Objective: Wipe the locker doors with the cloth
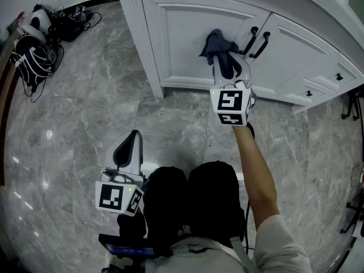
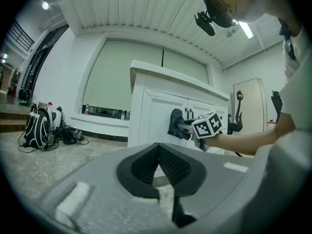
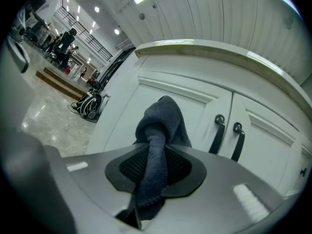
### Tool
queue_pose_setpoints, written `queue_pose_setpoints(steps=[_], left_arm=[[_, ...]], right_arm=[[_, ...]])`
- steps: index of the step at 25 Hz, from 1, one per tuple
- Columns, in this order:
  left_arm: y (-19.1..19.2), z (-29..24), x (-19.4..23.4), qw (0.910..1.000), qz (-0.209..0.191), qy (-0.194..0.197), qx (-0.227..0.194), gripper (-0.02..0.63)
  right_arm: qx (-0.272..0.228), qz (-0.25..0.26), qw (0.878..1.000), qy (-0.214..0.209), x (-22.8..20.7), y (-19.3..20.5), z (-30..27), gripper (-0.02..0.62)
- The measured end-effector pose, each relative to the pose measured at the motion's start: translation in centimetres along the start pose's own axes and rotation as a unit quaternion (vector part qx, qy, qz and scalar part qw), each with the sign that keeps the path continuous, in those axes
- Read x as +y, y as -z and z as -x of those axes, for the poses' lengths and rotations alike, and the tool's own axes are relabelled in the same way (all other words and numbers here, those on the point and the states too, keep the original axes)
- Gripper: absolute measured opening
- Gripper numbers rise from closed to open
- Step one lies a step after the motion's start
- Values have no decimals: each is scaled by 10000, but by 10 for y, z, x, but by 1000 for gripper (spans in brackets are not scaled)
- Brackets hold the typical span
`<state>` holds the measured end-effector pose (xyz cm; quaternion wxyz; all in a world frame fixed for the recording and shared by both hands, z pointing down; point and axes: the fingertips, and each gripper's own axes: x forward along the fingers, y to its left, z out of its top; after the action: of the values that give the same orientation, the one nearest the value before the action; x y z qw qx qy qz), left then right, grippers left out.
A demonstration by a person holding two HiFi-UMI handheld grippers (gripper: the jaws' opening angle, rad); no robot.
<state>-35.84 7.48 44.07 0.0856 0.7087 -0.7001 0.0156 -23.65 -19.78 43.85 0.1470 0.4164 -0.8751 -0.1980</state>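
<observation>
A dark blue-grey cloth (image 1: pixel 219 47) is bunched against the white left locker door (image 1: pixel 182 33), just left of the two black handles (image 1: pixel 255 43). My right gripper (image 1: pixel 226 67) is shut on it at arm's length. In the right gripper view the cloth (image 3: pixel 161 126) runs up between the pads of my right gripper (image 3: pixel 155 172) and folds over in front of the left door (image 3: pixel 122 116); the handles (image 3: pixel 226 136) stand to its right. My left gripper (image 1: pixel 132 144) hangs low over the floor, away from the doors. Seen in its own view, the left gripper (image 2: pixel 163 167) is shut and holds nothing.
A black backpack and tangled cables (image 1: pixel 34 56) lie on the marble floor at the far left. The right door (image 1: pixel 296 56) and drawers (image 1: pixel 335 75) continue to the right. An office chair (image 2: pixel 239 111) stands beyond the cabinet. The person's dark knees (image 1: pixel 187 203) are below.
</observation>
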Motion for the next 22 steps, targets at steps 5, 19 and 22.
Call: queue_pose_setpoints(steps=[5,19,22], left_arm=[[2,0,2,10000,24,0,-8,2],[10,14,23,9998,119,-153,59,2],[10,16,29,9997,120,-200,64,2]], right_arm=[[-343,214,9980,-480,63,-24,9,84],[80,-289,9890,-1445,173,-8,-64,84],[222,-603,9885,-1370,159,3,-73,84]])
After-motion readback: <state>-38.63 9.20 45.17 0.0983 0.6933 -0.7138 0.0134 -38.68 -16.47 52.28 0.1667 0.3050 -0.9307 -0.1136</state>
